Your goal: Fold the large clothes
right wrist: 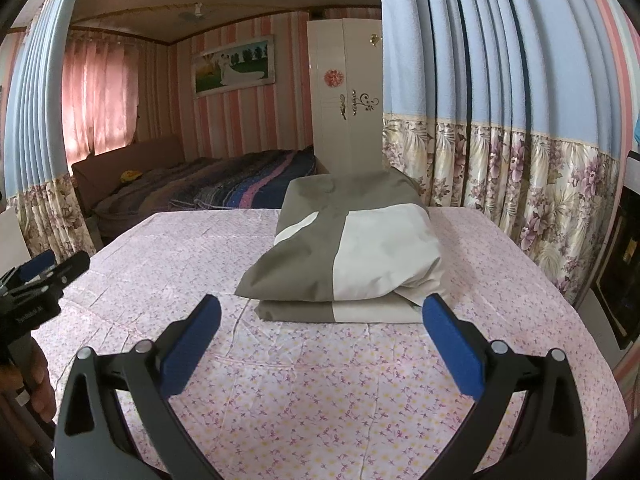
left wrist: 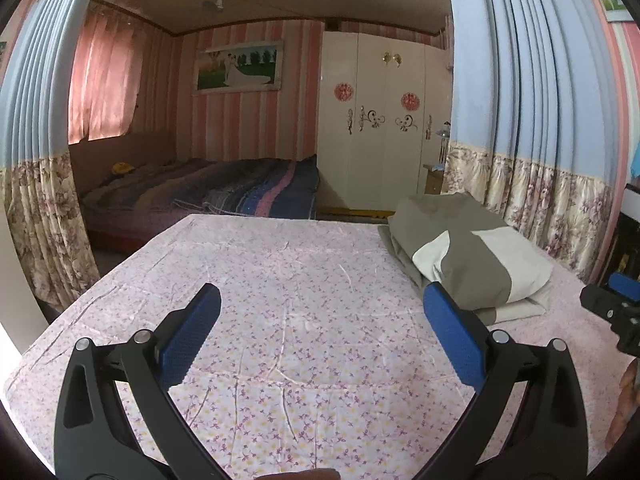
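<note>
The desk (left wrist: 280,280) fills most of what I see, spread with a pink flowered cloth and bare except at its far right. There sits the garment (right wrist: 352,248), grey and off-white, already folded into a squat stack: a flat layer below and a puffier fold on top. From the left wrist it lies ahead and to the right (left wrist: 472,256); from the right wrist it is almost straight in front, just beyond the tips.

My left tongs (left wrist: 322,332) are spread wide with nothing between them, hovering over bare cloth, well apart from the stack. My right tongs (right wrist: 322,334) are spread wide and empty too, hanging just short of the stack's near edge, the right-hand pad near its corner but, as far as I can tell, not touching.

I judge the folding close to done or done: the piece is compact, with no sleeve or hem trailing loose. The top fold bulges and sits a little askew on the lower one, so what may be left is pressing it flat or squaring the edges. I see no other unfolded piece on the desk.
</note>
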`<act>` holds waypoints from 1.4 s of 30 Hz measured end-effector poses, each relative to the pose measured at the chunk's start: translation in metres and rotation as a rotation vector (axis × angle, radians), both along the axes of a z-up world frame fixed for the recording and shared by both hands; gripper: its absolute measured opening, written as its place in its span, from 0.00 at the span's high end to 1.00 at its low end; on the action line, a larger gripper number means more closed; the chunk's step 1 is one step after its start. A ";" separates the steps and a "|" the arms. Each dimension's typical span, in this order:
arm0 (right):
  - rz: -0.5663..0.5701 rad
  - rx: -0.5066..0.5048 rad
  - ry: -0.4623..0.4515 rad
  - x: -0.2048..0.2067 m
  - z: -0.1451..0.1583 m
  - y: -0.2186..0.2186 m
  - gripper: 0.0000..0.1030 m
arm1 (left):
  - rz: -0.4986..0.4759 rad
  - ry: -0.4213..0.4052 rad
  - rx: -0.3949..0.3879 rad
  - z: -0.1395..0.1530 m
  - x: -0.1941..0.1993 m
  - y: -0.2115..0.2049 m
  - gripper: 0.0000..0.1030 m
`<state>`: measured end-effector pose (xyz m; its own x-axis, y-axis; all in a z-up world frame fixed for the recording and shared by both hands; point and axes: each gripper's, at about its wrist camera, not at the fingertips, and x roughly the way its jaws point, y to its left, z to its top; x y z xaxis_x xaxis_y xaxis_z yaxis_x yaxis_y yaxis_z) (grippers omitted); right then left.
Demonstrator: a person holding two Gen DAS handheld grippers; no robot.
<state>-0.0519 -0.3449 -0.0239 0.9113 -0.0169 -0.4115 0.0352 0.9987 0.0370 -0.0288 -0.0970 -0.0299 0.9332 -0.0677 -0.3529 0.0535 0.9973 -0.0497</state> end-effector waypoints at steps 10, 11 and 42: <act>0.000 -0.008 0.010 -0.003 0.000 -0.012 0.02 | 0.009 0.036 0.023 -0.005 0.002 -0.006 0.03; -0.001 -0.007 0.009 -0.003 0.000 -0.013 0.02 | 0.007 0.039 0.017 -0.005 0.001 -0.006 0.03; 0.009 -0.023 0.046 0.003 -0.011 -0.021 0.02 | 0.066 0.040 0.021 -0.012 0.006 0.004 0.03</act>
